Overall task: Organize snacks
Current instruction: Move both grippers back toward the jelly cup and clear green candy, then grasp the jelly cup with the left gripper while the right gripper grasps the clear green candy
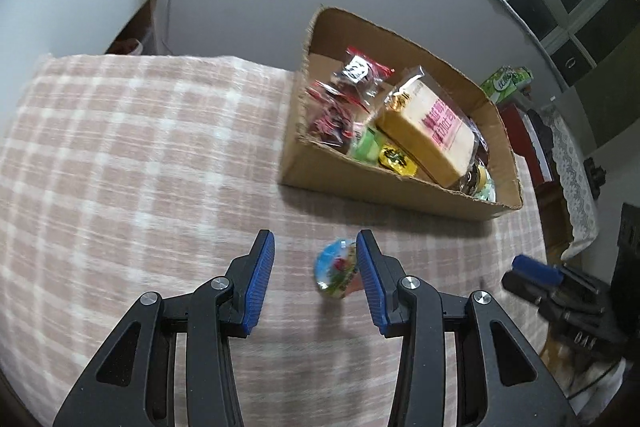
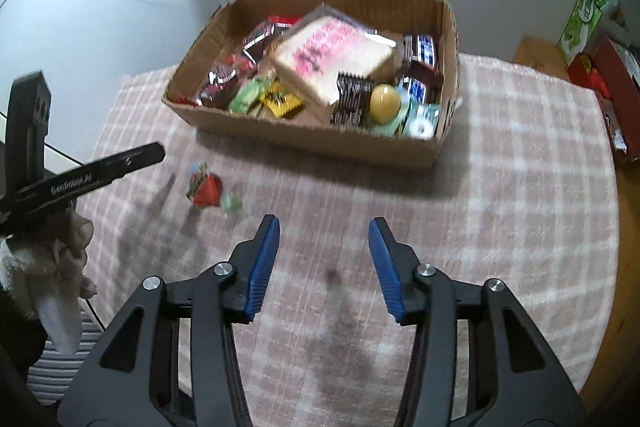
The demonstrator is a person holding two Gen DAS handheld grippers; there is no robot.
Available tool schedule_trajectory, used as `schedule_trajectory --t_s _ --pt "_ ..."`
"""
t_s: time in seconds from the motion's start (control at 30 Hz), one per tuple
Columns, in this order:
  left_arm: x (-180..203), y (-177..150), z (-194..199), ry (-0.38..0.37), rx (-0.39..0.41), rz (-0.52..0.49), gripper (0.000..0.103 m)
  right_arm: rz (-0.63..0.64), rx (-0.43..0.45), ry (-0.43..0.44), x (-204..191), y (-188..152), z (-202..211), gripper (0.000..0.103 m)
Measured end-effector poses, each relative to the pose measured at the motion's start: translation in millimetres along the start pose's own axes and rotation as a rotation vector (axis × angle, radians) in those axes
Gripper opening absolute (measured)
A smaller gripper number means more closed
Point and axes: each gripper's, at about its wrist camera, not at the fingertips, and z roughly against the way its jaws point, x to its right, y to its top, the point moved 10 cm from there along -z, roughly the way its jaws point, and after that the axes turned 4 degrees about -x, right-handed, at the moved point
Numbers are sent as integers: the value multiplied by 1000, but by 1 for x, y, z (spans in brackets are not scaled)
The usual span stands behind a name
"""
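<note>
A cardboard box (image 1: 384,183) (image 2: 320,143) full of several wrapped snacks, with a big pack of sliced bread (image 1: 432,131) (image 2: 332,59) on top, stands on the pink checked cloth. A small jelly cup (image 1: 338,273) (image 2: 204,185) with a colourful lid lies on the cloth in front of the box. My left gripper (image 1: 316,247) is open above it, the cup close to the right finger. My right gripper (image 2: 324,231) is open and empty over bare cloth, right of the cup. A small green wrapped sweet (image 2: 232,205) lies beside the cup.
The cloth-covered table (image 1: 120,167) ends at a grey wall behind the box. Green cartons (image 2: 580,23) and red boxes (image 2: 612,87) stand off the table's right side. The right gripper's body shows in the left wrist view (image 1: 552,283).
</note>
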Motion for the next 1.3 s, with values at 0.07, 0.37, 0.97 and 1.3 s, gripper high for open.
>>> schedule_trajectory --t_s 0.07,0.37,0.97,1.3 --pt "8 -1 -8 5 -5 -5 41 -2 -2 1 0 -3 -2 49" --pt "22 -10 -41 66 -32 -60 41 -15 -10 0 2 -11 -4 49" --pt "6 -47 -29 113 1 -160 35 127 -50 32 -48 -5 -38 43" --pt "-16 -61 -13 65 10 -148 33 225 -83 51 -84 4 -72 38"
